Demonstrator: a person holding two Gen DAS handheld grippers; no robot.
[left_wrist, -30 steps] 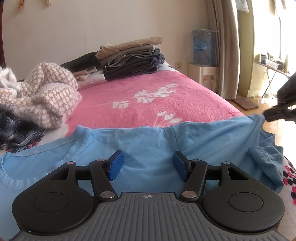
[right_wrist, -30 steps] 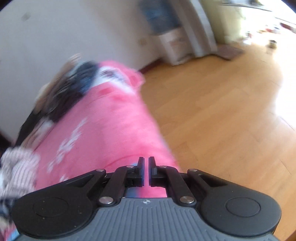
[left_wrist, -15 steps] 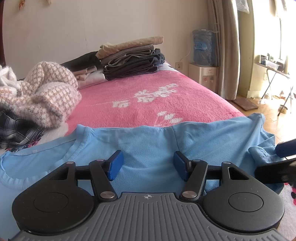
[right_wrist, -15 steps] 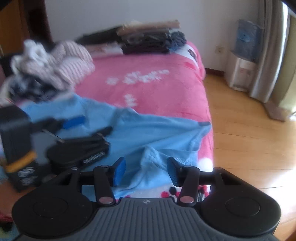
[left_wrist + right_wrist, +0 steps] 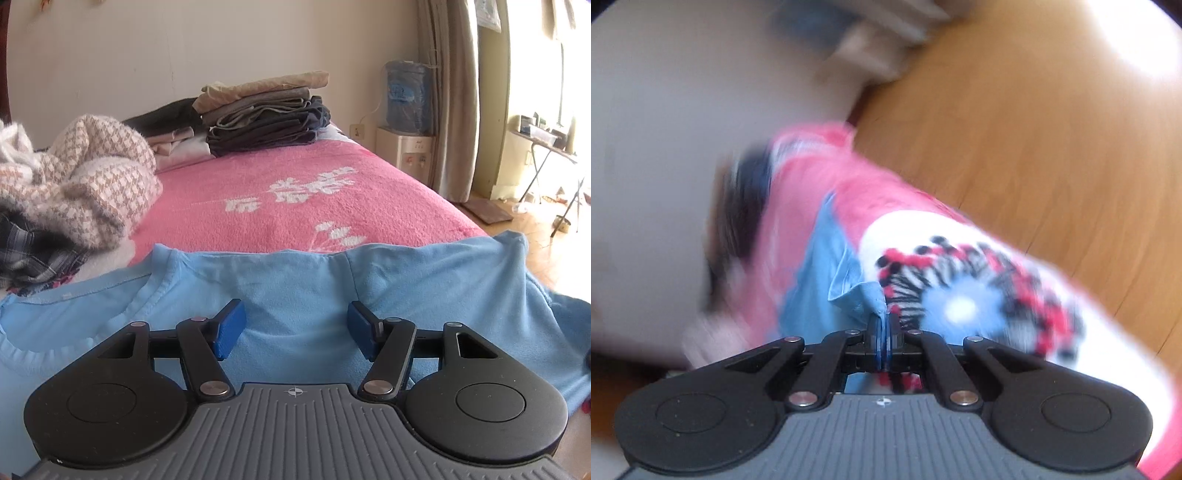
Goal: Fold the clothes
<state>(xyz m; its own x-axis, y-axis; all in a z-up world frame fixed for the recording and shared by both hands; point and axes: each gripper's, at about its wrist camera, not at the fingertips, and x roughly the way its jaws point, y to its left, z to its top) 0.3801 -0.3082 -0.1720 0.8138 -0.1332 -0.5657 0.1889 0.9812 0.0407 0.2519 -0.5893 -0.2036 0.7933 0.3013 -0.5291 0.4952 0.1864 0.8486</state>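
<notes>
A light blue T-shirt (image 5: 295, 280) lies spread across the near end of the bed, its collar at the left. My left gripper (image 5: 295, 325) hovers open just over the shirt's shoulder area, with nothing between its blue pads (image 5: 229, 328). In the blurred right wrist view, my right gripper (image 5: 884, 325) is shut on a pinched fold of the blue T-shirt's sleeve (image 5: 860, 295) at the bed's edge. The rest of the T-shirt (image 5: 812, 288) stretches away to the left of it.
A pink blanket (image 5: 295, 192) covers the bed. A stack of folded clothes (image 5: 266, 110) sits at the far end; a houndstooth sweater (image 5: 92, 177) and plaid garment (image 5: 33, 251) are heaped at left. A flower-patterned cover (image 5: 960, 280) hangs over the bed's edge above wooden floor (image 5: 1052, 129).
My right gripper opened, dropped to the crumpled sleeve at the bed's edge, rolled and closed on it. The sleeve lump at the right is pulled out. My left gripper stayed still.
</notes>
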